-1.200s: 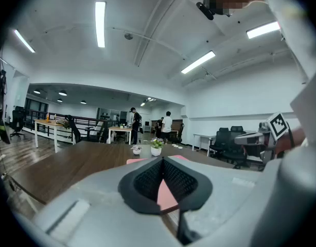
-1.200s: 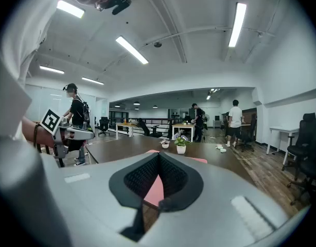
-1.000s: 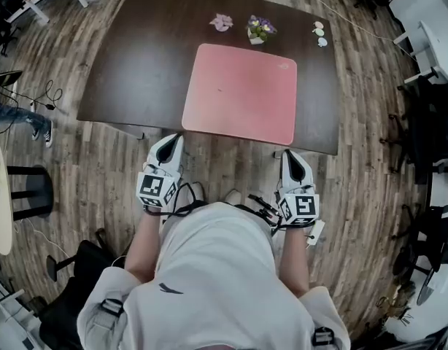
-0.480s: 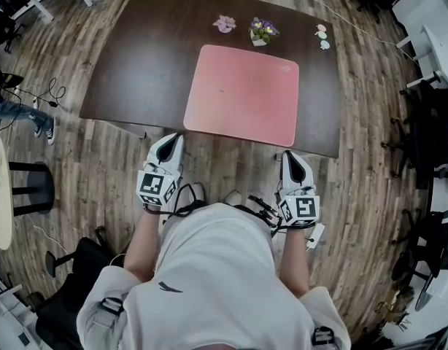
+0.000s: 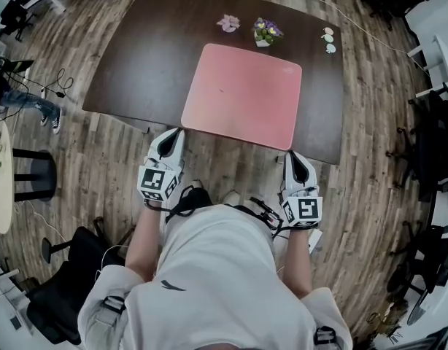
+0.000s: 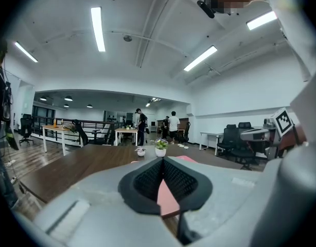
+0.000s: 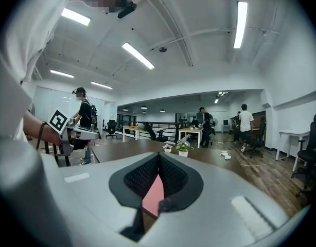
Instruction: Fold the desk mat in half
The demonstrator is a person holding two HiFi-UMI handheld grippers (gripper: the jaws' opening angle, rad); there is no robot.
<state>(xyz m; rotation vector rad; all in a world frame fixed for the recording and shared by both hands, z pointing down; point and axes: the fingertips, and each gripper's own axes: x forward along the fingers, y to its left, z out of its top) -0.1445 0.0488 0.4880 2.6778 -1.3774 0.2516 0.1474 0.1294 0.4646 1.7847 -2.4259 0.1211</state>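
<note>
On table (image 5: 147, 57) | desk mat (image 5: 242, 97) flat | left hand-held gripper (image 5: 178, 132), right hand-held gripper (image 5: 292, 154) closed

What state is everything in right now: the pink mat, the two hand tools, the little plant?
Desk mat: flat, unfolded on the table.
Left tool: shut, empty, by the mat's near left corner.
Right tool: shut, empty, by the mat's near right corner.
Potted plant: upright, just beyond the mat's far edge.
</note>
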